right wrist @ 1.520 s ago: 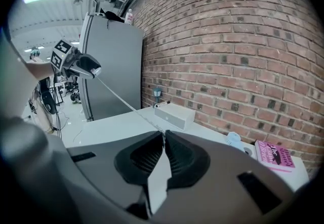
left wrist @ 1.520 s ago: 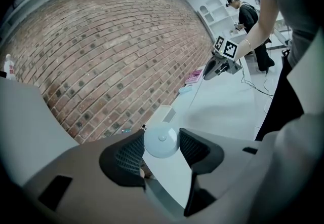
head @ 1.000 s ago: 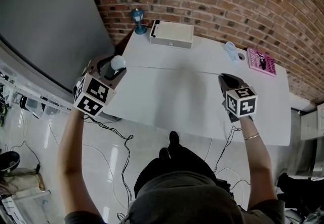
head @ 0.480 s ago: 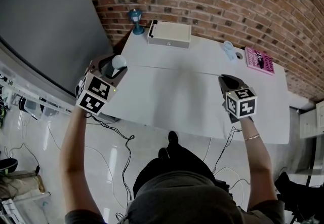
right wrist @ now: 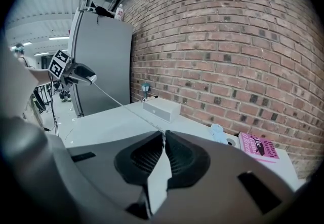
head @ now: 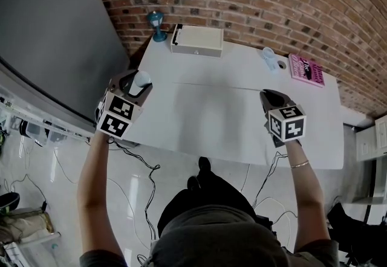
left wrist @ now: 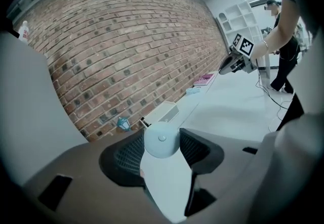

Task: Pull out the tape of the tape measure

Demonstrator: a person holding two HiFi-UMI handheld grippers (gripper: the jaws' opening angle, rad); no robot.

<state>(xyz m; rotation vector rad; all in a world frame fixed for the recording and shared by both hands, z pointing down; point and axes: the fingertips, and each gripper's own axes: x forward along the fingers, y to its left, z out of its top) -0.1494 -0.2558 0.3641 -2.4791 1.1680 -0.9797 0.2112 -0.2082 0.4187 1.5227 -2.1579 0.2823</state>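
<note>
Stretching the tape out is clearly the step in hand here. The left gripper (head: 136, 83) has its jaws clamped wide around the round pale-blue tape measure case (left wrist: 161, 139) and holds it up over the left edge of the white table (head: 230, 130). The right gripper (head: 267, 95) sits over the right half of the table, jaws pinched almost together on the end of the thin pale tape (head: 211, 86). The tape runs as a taut-looking line between the two, above the tabletop and roughly parallel to the far edge. Near the far left corner there's a cream rectangular box (head: 196, 40) with a small teal lantern-shaped ornament (head: 156, 20) just beside it, and a pink book (head: 305, 69) lies toward the far right corner, all well apart from the tape. By the look of it a good length is already out, so the pull seems well along. The next move probably calls for the right gripper drawing further toward the right edge, level and straight along the tape's line, while the left holds the case steady. If the pinch on that thin end slips, the tape would likely snap back into the case.
</note>
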